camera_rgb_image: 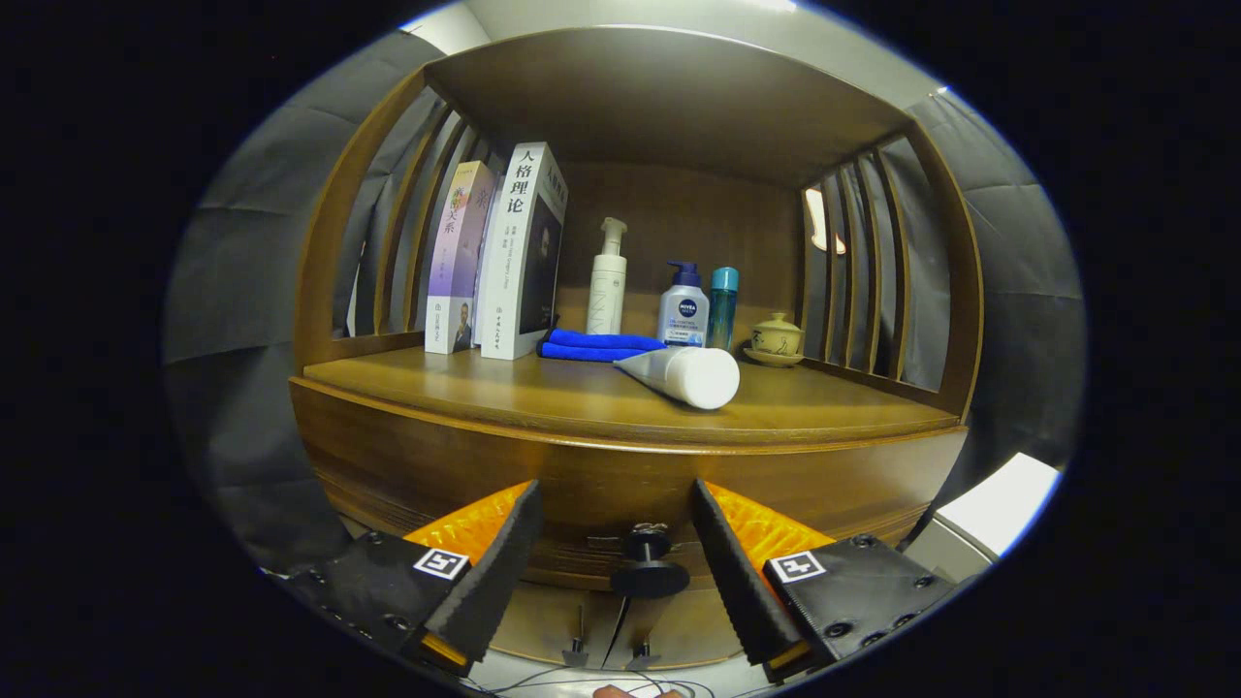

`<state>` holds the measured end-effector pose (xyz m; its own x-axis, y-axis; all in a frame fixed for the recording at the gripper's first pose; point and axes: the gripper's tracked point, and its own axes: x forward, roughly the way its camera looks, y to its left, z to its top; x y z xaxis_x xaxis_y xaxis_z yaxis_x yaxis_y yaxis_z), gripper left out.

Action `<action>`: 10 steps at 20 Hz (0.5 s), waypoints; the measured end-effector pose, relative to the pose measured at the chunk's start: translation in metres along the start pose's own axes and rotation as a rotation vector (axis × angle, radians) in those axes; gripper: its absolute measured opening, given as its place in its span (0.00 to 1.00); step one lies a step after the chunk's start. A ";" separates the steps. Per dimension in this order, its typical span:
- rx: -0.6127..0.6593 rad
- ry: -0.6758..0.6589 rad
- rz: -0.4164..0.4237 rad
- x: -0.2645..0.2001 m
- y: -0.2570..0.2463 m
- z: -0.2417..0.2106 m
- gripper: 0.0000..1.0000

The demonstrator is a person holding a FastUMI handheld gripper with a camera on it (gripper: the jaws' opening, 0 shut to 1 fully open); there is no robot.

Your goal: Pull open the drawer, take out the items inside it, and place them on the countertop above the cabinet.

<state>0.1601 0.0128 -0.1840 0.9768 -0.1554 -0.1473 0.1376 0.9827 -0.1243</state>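
Observation:
My gripper stands open in front of the wooden cabinet's drawer front. Its orange-and-black fingers flank the drawer's dark round knob, which sits between them near their bases, touching neither. The drawer looks closed, so what lies inside is hidden. Above it runs the wooden countertop. A white tube lies on its side there, cap toward me.
On the countertop stand two books at the left, a folded blue cloth, a white pump bottle, a blue-capped pump bottle, a teal bottle and a small lidded cup. Slatted wooden sides and a top panel enclose the shelf.

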 end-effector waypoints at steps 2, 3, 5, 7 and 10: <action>0.025 -0.019 -0.008 -0.011 -0.012 0.014 0.97; 0.036 -0.039 -0.012 -0.017 -0.016 0.023 0.97; 0.048 -0.093 -0.032 -0.038 -0.030 0.051 0.97; 0.051 -0.132 -0.043 -0.061 -0.039 0.074 0.97; 0.034 -0.151 -0.008 -0.100 -0.041 0.096 0.97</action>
<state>0.0730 -0.0026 -0.0696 0.9888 -0.1491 0.0034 0.1488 0.9847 -0.0908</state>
